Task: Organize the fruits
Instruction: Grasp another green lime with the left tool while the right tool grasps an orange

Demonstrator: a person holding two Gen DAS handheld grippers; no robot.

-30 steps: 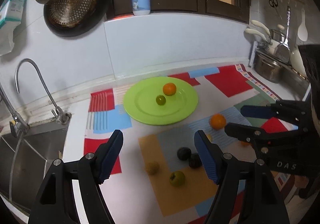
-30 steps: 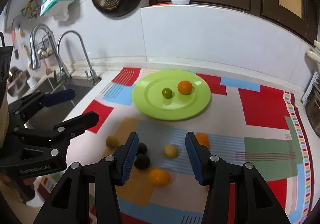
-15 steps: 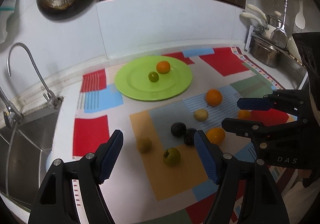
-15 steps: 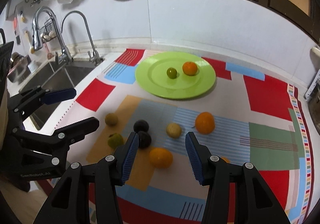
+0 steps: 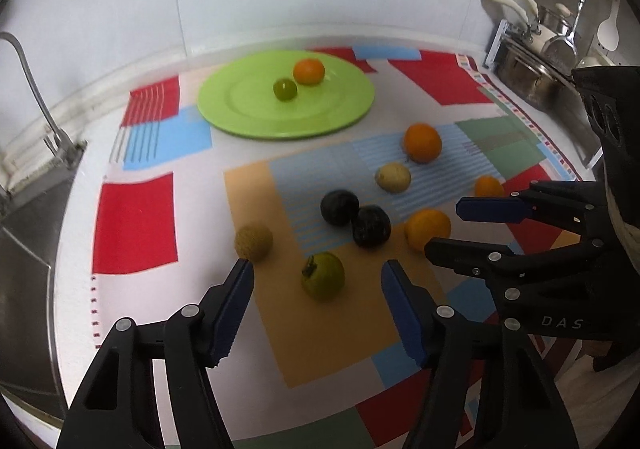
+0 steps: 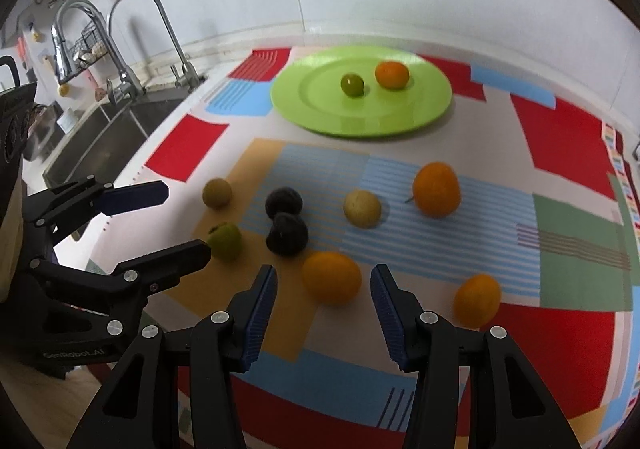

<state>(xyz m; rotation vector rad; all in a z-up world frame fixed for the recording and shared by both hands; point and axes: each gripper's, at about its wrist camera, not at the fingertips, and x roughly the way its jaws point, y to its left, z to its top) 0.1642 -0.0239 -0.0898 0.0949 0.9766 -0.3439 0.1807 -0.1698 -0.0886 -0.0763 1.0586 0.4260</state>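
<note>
left tongs (image 5: pixel 316 281) closing over green fruit (image 5: pixel 323 275), unpinched

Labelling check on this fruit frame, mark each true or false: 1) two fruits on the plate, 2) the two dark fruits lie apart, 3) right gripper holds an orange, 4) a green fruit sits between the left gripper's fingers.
1) True: an orange fruit and a small green one lie on the plate.
2) False: the dark fruits touch.
3) False: the right gripper is open; the orange lies on the mat between its fingers, unpinched.
4) True: the green fruit lies on the mat inside the left gripper, whose jaws are closing without touching it.
</note>
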